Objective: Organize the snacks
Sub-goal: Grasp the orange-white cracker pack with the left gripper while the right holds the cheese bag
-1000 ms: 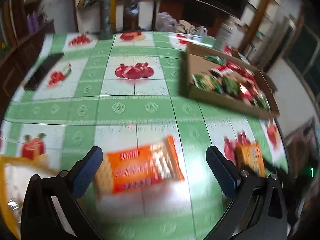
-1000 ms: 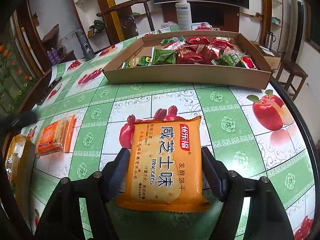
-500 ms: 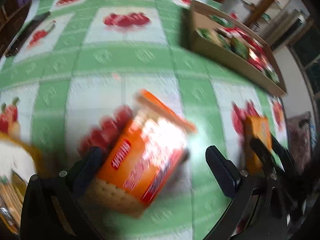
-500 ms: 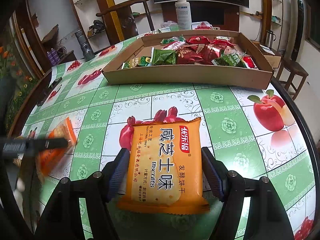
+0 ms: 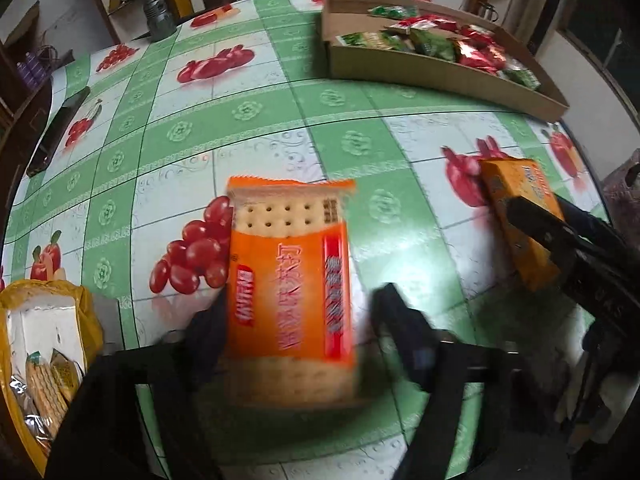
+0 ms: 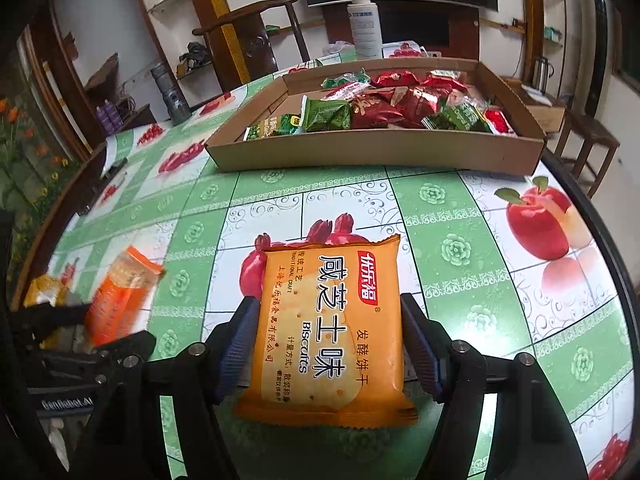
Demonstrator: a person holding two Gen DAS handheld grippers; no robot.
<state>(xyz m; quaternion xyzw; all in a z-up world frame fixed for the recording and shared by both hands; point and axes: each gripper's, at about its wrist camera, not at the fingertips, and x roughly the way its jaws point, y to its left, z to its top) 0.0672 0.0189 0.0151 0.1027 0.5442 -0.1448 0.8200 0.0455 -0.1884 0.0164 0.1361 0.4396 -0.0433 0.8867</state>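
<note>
My right claw [image 6: 328, 344] has ribbed blue rubbery pads [image 6: 239, 340] on matt black plastic arms with small bright metal screws, and between them sits a yellow-orange biscuit packet [image 6: 326, 324] of smooth, softly shiny plastic film. By my left claw [image 5: 296, 332] lies an orange cracker packet [image 5: 290, 276], glossy, with a clear window. The green-and-white fruit-print tablecloth [image 6: 452, 216] looks like slick, reflective oilcloth. The shallow brown tray [image 6: 380, 152] is matt cardboard; the red and green wrappers [image 6: 384, 108] in it gleam like foil.
</note>
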